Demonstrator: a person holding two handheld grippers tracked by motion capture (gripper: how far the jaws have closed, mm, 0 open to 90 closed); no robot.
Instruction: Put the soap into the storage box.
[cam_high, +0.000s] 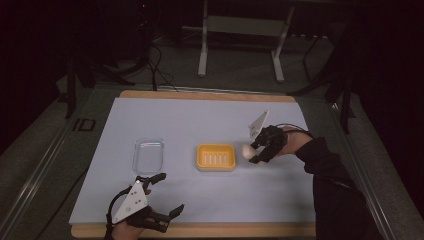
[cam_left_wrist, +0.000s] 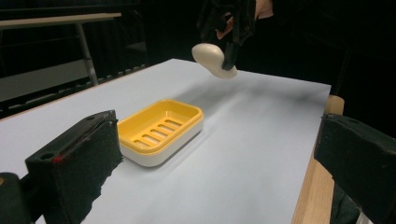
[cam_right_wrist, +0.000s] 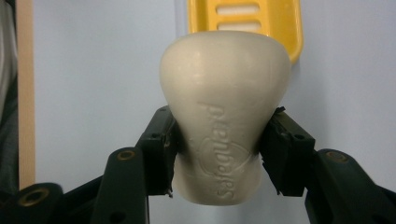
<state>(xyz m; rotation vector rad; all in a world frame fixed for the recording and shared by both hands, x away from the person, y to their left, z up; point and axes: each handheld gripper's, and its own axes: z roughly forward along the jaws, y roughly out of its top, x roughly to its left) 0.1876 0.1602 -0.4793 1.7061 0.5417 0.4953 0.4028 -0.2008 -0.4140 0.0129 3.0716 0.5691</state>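
Darkness is swallowing the room beyond the tool. A grey metal frame (cam_high: 240, 42) is standing on the dim floor (cam_high: 235, 70) there. Cables (cam_high: 157, 65) are trailing across it.

I work in a recording lab or test room rather than a home. Beneath my jaws lies a pale blue sheet (cam_high: 200, 125) taped flat on a wooden board (cam_high: 200, 94), itself set on a framed bench with metal rails (cam_high: 35, 175). Beyond my jaws, past the far edge, the room is dark, with a bare floor, loose cables (cam_high: 157, 65) and a grey metal stand (cam_high: 240, 40).
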